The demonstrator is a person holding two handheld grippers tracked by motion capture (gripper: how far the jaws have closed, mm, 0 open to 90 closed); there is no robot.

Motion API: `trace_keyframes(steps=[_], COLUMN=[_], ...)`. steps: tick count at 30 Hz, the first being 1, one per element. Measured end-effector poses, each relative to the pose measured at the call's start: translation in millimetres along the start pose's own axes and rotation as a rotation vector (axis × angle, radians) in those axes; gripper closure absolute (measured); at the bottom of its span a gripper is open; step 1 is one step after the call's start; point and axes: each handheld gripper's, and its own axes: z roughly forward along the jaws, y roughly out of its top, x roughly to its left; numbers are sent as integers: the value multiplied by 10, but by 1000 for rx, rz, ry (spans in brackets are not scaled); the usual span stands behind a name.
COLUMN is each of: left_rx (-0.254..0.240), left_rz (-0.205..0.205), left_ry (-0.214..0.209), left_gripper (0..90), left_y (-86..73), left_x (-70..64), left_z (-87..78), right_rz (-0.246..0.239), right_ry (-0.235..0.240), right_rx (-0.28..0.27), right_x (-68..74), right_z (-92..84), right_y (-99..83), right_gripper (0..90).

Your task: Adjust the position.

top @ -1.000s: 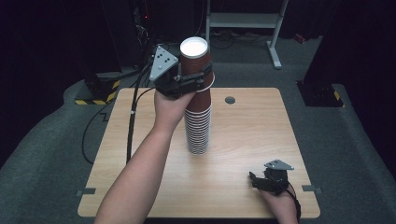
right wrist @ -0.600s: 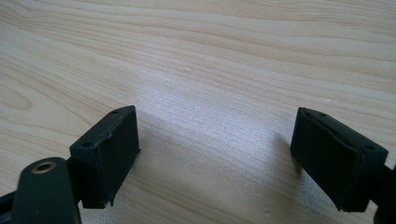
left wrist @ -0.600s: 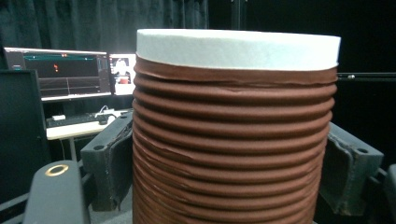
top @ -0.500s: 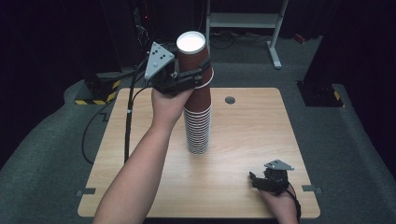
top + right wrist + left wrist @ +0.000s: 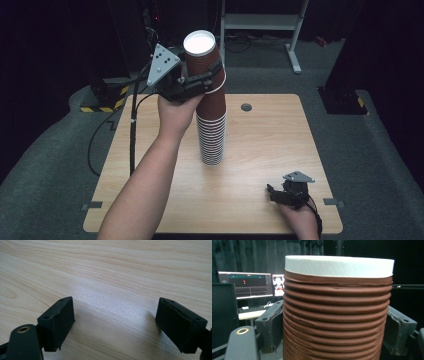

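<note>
Left gripper view: jaws of the left gripper (image 5: 212, 75) pinch the top of the tall stack of brown ribbed paper cups (image 5: 212, 117) standing mid-table. Light, crushable, likely topple-prone; grip sidewalls below the rim. Right gripper (image 5: 115, 322) rests spread, empty, on the wooden table (image 5: 270, 150).

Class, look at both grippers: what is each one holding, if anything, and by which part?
The left gripper clamps the brown cup stack by its sides near the top. The right gripper holds nothing, open over the table.

High view overlooks the table (image 5: 260, 200); claw cameras sit close, level and downward.
</note>
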Motion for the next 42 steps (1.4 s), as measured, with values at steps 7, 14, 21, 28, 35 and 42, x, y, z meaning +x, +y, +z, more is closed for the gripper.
trace_keyframes(steps=[7,14,21,28,35,42], left_rx=[-5,-7,-8,-4,11,1], left_rz=[-12,-18,-18,-12,-9,-14], left_ry=[0,12,9,-2,-3,-10], left_gripper=[191,191,191,191,191,191], left_y=[-33,-48,-83,-99,-165,-197], left_x=[-49,-20,-44,-100,-147,-146], left_z=[-100,-211,-339,-437,-520,-580], right_rz=[1,0,-1,-4,-1,0], right_ry=[0,-2,0,1,2,1], right_rx=[0,-1,-2,-6,-9,-10], right_x=[1,3,0,3,1,0], right_z=[0,0,-2,-5,-8,-8], right_y=[0,-1,-1,-3,-4,-5], right_gripper=[151,154,161,184,195,200])
